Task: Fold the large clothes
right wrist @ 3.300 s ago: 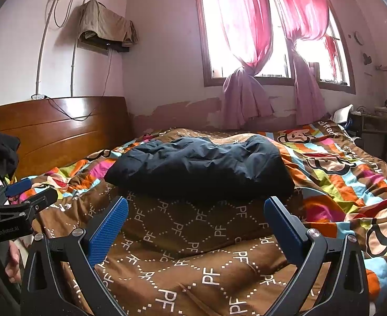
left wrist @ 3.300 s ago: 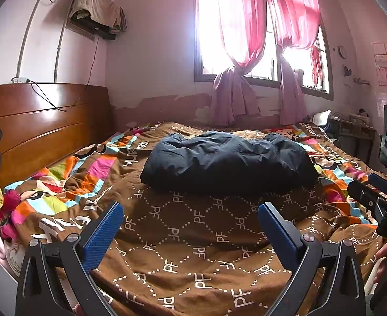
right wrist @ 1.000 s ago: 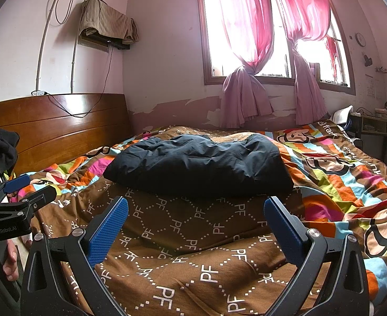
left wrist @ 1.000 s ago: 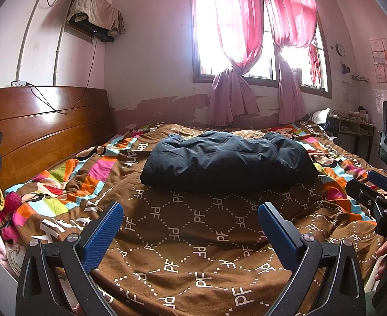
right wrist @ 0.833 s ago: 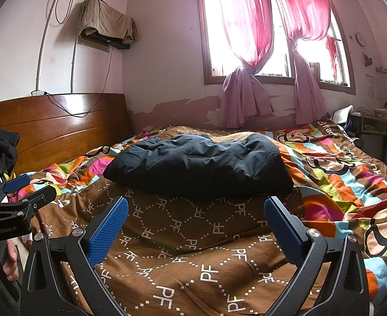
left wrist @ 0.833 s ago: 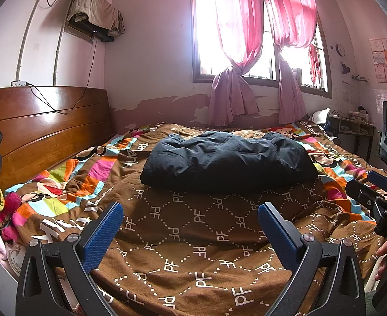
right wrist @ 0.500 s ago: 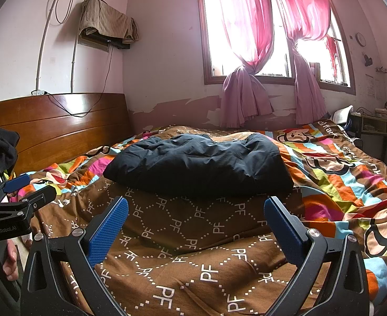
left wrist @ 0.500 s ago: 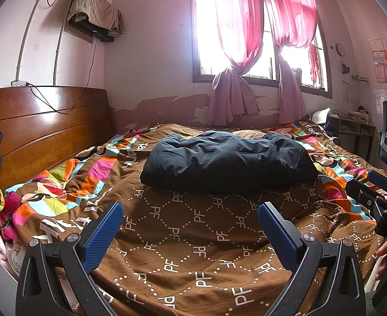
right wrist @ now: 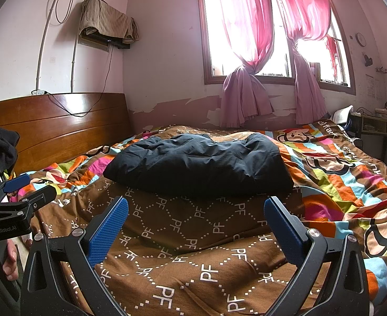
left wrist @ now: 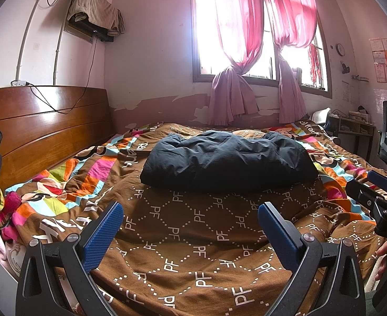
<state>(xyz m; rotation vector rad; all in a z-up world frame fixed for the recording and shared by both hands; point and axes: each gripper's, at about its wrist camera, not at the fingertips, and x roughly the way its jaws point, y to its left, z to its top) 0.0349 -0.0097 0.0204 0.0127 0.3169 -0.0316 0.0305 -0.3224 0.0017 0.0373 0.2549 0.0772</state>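
While my left gripper (left wrist: 190, 226) and right gripper (right wrist: 196, 223) hang spread and empty, I'd reach for the dark jacket (left wrist: 227, 163) at both near corners.

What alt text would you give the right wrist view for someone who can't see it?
A dark navy garment lies bundled in a soft heap on a bed's brown patterned quilt, with the open right gripper hovering in front, holding nothing. The left gripper shows at the left edge; pink curtains hang behind.

White "PF" letters repeat across the brown bedspread (left wrist: 198, 226) in a dotted diamond grid. The left gripper (right wrist: 11, 205), seen from the right wrist view, carries "GenRobot.AI" in small white print on its black body.
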